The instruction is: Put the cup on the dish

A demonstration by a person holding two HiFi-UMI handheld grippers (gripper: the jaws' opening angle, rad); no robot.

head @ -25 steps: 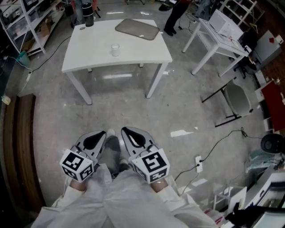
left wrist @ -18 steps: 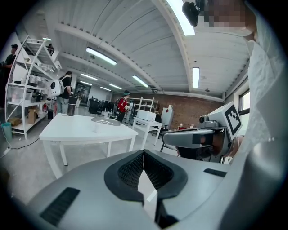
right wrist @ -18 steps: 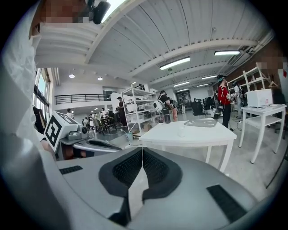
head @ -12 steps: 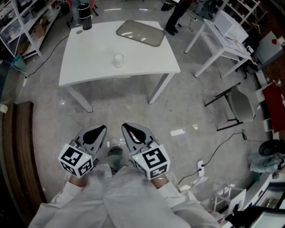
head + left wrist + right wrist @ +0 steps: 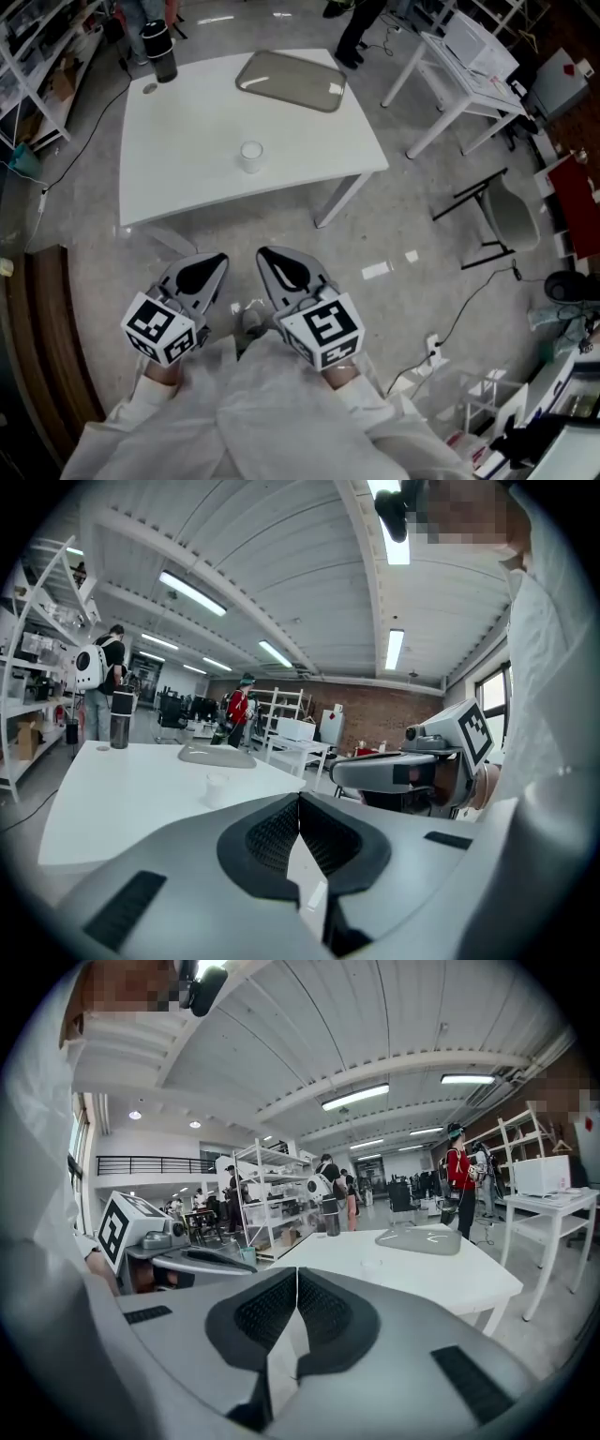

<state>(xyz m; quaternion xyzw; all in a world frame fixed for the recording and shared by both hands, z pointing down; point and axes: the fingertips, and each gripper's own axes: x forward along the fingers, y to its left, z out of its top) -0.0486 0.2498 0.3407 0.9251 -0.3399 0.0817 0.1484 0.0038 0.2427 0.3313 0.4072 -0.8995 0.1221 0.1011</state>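
A small white cup [image 5: 251,156] stands near the middle of a white table [image 5: 187,178]; it also shows as the cup [image 5: 217,787] in the left gripper view and faintly as the cup [image 5: 372,1264] in the right gripper view. A grey rectangular dish [image 5: 291,81] lies at the table's far right part, the same dish [image 5: 217,755] and dish [image 5: 419,1239] in the gripper views. My left gripper [image 5: 214,261] and right gripper [image 5: 264,255] hang side by side over the floor, well short of the table, both shut and empty.
A dark bottle [image 5: 160,52] stands at the table's far left corner. A second white table [image 5: 464,66] and a folding chair [image 5: 502,211] are to the right. Cables and a power strip [image 5: 434,352] lie on the floor. People stand beyond the table.
The table with cup and dish has come nearer and shifted lower in the head view. Both grippers keep their place side by side, shut.
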